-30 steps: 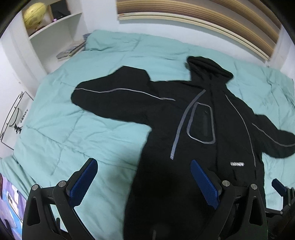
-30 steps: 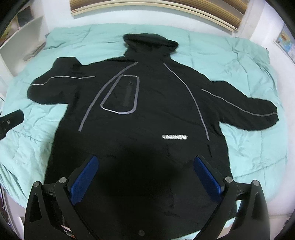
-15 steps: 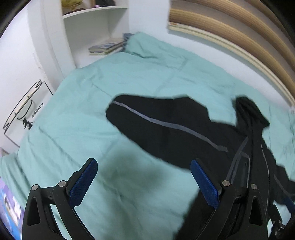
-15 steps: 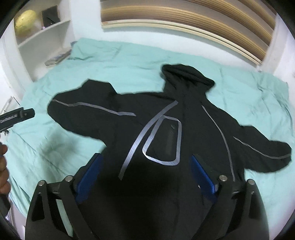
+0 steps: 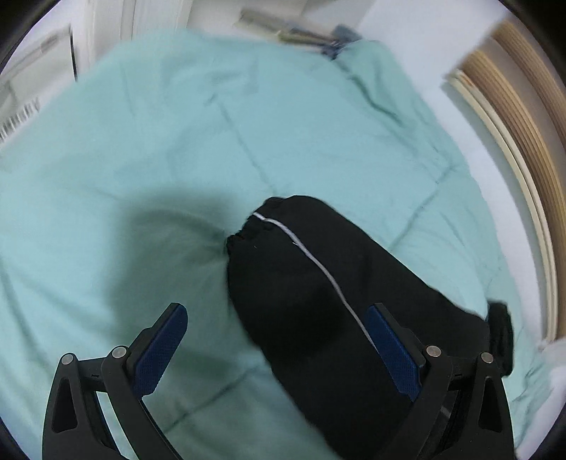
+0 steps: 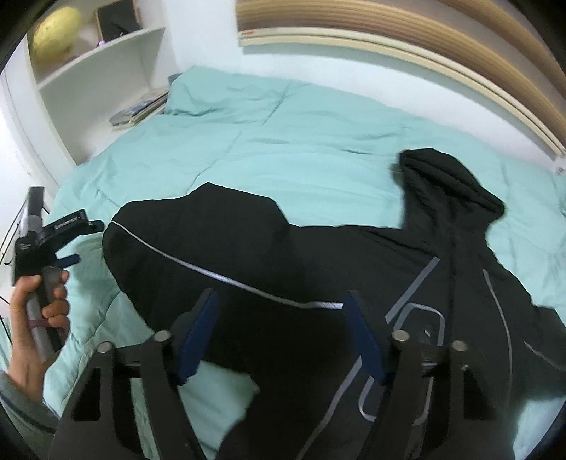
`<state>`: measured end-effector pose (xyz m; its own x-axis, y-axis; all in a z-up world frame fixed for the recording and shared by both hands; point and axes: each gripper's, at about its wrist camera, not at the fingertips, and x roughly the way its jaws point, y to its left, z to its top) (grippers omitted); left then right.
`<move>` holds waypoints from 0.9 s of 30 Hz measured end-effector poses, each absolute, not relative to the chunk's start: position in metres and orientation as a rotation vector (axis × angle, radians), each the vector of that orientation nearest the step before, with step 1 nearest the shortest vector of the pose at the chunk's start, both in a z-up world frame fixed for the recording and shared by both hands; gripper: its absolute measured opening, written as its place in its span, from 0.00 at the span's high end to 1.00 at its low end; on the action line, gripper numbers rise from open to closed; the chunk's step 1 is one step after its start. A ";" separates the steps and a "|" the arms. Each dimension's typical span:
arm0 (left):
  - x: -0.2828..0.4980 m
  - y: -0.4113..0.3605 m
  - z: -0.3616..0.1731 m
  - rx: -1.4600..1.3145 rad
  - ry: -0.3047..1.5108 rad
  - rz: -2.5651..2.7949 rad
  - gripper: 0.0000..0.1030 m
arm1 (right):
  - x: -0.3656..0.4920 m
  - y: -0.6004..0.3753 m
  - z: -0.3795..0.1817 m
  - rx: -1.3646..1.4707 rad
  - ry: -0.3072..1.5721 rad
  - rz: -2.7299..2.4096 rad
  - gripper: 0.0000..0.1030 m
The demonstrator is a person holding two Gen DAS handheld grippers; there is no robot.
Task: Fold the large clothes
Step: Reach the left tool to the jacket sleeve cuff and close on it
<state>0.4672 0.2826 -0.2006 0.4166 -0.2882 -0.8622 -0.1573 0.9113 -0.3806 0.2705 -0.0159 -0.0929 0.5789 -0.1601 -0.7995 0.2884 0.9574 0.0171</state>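
A black hooded jacket (image 6: 353, 254) with grey stripes lies spread front up on a teal duvet (image 6: 283, 141). Its sleeve (image 5: 318, 283) stretches out toward the bed's left side and ends in a gathered cuff (image 5: 254, 226). My left gripper (image 5: 276, 315) hangs open just above that sleeve near the cuff, one pad over the cloth and one over the duvet. In the right wrist view it shows at the far left (image 6: 83, 242), held by a hand (image 6: 39, 311). My right gripper (image 6: 281, 300) hovers over the upper sleeve. Its jaws are closing, the pads pressing on nothing.
White shelves (image 6: 106, 70) stand beyond the bed's left edge, with books (image 6: 141, 109) and a yellow ball (image 6: 53, 32) on them. A slatted wooden headboard (image 6: 424, 46) runs along the far wall. Bare duvet lies between the sleeve and the shelves.
Both grippers have swung left from the jacket's lower body. The left one has dropped close over the sleeve's cuff. The right one now sits over the upper sleeve with narrower jaws.
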 end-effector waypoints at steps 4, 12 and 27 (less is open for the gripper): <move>0.490 0.285 -0.237 -0.482 1.172 -0.063 0.02 | 0.305 -0.014 -0.115 0.142 0.945 -0.246 0.31; 0.507 0.273 -0.258 -0.437 1.140 -0.088 0.10 | 0.327 -0.024 -0.153 0.205 1.006 -0.241 0.31; 0.449 0.331 -0.203 -0.548 1.000 -0.008 0.91 | 0.367 0.032 -0.172 0.150 1.008 -0.094 0.44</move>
<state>0.4494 0.3313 -0.2029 0.5518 -0.2524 -0.7949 -0.2392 0.8652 -0.4408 0.3671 0.0321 -0.1718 0.5308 -0.0091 -0.8475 0.1474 0.9857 0.0818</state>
